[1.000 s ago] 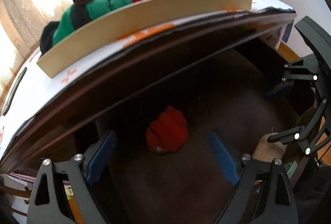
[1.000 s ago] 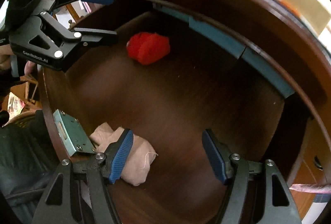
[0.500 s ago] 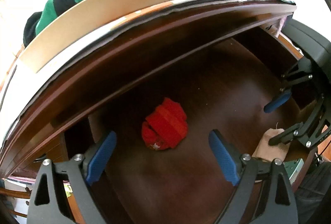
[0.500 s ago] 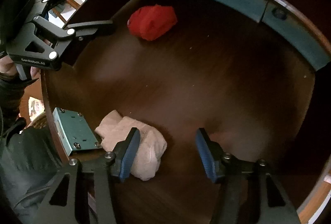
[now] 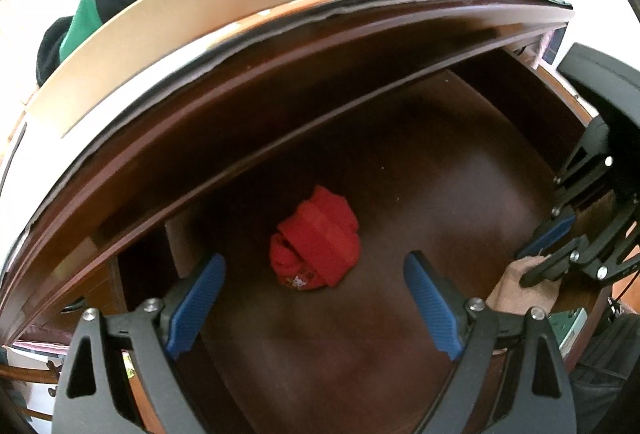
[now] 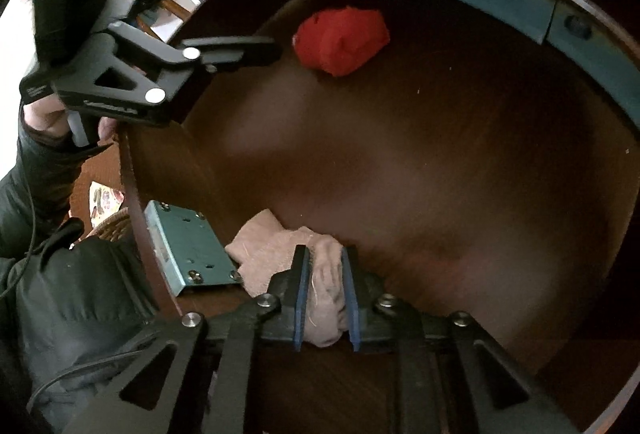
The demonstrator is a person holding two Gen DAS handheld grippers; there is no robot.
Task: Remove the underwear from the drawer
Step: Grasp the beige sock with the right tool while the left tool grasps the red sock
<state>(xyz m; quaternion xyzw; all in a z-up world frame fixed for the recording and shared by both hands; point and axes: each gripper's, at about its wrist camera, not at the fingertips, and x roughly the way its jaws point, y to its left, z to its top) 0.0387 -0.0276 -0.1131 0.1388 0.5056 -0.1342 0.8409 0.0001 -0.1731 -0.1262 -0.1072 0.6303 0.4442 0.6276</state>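
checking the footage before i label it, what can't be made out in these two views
- Pink underwear: in the right wrist view the right tool, shut on it, covers its middle; in the left wrist view only a corner shows.
- Red underwear: its underside is hidden in both views.
- Drawer floor: blurred.
- Left tool: open, base cut off by the frame edge.

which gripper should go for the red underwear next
Left. The left gripper is open and frames the red underwear; the right gripper is shut on the pink underwear.
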